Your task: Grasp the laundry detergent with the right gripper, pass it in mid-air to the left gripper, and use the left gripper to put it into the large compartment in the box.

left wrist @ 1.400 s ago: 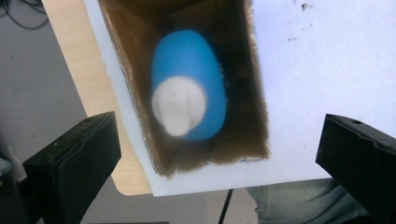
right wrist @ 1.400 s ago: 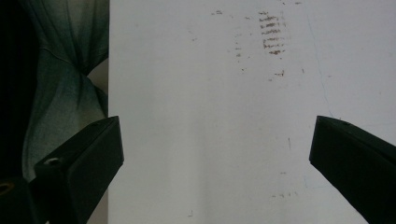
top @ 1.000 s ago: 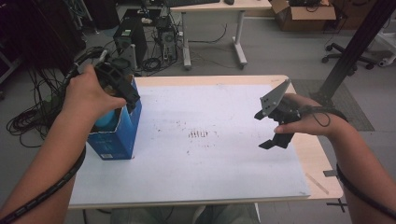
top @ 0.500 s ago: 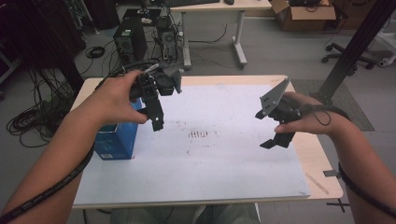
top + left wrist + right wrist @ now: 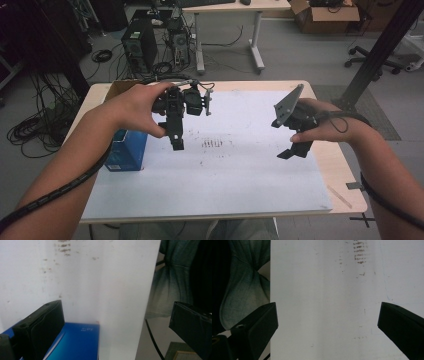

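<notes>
My left gripper [image 5: 177,142] hangs over the white sheet [image 5: 225,170], just right of a blue box [image 5: 127,150] that stands at the table's left side. In the left gripper view its jaws [image 5: 115,320] stand wide apart with nothing between them, and the blue box [image 5: 75,342] lies below them. My right gripper [image 5: 291,151] hovers above the sheet's right part, tilted down. Its jaws [image 5: 325,315] are open and empty over the white sheet [image 5: 324,290].
Brown smudges [image 5: 215,144] mark the sheet's middle. The wooden table [image 5: 345,185] shows bare along its right edge. Beyond the far edge stand computer towers [image 5: 140,45], cables and another desk [image 5: 230,5]. A person's clothing [image 5: 170,285] appears past the near table edge.
My left gripper has lifted off the top of the blue box and swung right, out over the sheet. The right gripper has stayed in place.
</notes>
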